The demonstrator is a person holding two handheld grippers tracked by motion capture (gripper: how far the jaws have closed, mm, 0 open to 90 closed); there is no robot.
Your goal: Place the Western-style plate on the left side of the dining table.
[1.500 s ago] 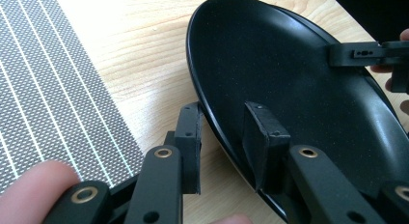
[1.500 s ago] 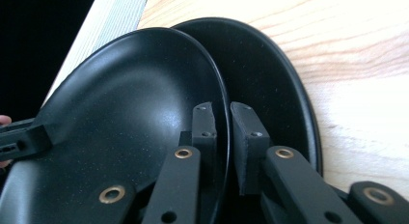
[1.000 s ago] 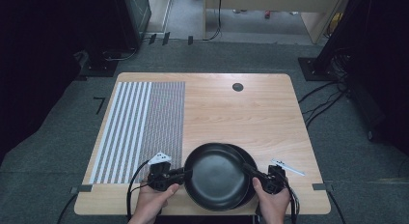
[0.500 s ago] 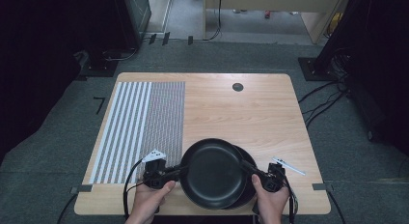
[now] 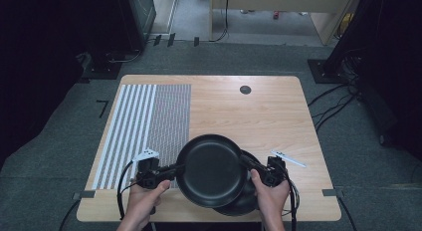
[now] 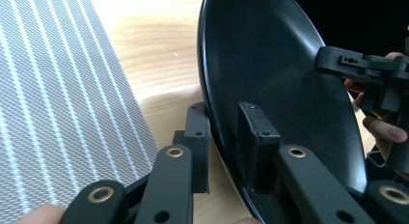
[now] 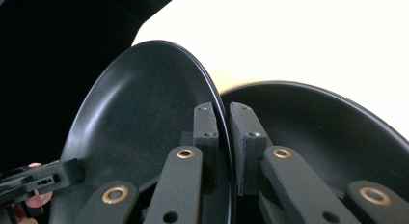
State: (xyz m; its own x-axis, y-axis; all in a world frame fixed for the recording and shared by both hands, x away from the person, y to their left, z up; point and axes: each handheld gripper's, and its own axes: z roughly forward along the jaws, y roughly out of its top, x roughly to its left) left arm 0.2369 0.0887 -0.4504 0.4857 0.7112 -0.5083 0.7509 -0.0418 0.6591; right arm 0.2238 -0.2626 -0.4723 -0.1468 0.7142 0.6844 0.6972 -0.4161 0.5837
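Plate (image 5: 211,170) now up off lower plate (image 5: 244,203), rim clamped between both grippers' fingers (image 6: 197,137).

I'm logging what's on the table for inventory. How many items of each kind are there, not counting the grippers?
Black plates: 2, the upper plate held at its rim by both grippers and the lower plate beneath it.
Striped mats: 1, the mat on the table's left part.
Total: 3

L gripper (image 5: 166,172) & R gripper (image 5: 256,170): jaws clamped, facing inward.
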